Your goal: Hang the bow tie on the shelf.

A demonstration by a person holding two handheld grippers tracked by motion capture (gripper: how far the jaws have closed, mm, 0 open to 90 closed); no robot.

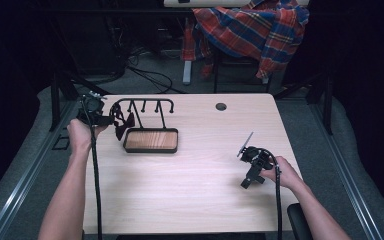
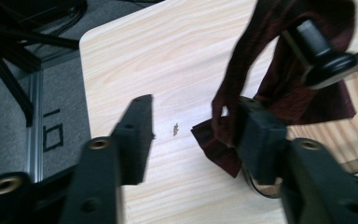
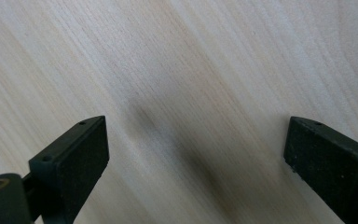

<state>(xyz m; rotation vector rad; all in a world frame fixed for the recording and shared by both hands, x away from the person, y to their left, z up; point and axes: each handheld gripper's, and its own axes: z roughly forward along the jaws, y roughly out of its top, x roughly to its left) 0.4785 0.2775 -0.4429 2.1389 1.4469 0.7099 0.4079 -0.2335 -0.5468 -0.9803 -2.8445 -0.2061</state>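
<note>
Right gripper [image 1: 246,183]: near right of the table [image 1: 200,195], held low over bare wood by the right hand [image 1: 285,172]. Jaws spread wide in the right gripper view, nothing between them, pads apart over the plain tabletop [image 3: 177,70].

Left gripper [image 1: 111,120]: far left part of the table, held by the left hand [image 1: 81,134], pointing toward the rack. Jaws parted in the left gripper view, bare wood showing in the gap; pads not pressing together on anything.

Dark red bow tie [image 1: 120,125]: hangs from the left end of the rack's top bar, just off the left gripper's tips. In the left gripper view the bow tie [image 2: 289,79] drapes over a black peg [image 2: 324,49], its lower folds lying against the pad [image 2: 256,135] at picture right; the other pad [image 2: 137,135] stands clear of it.

Black wire rack [image 1: 145,107]: far left of centre, several hooks along its bar, standing on a wooden tray [image 1: 151,140] with a black rim.

Cable hole [image 1: 221,106]: far edge of the table, right of the rack.

Plaid shirt [image 1: 252,25]: beyond the table, draped over a chair.
</note>
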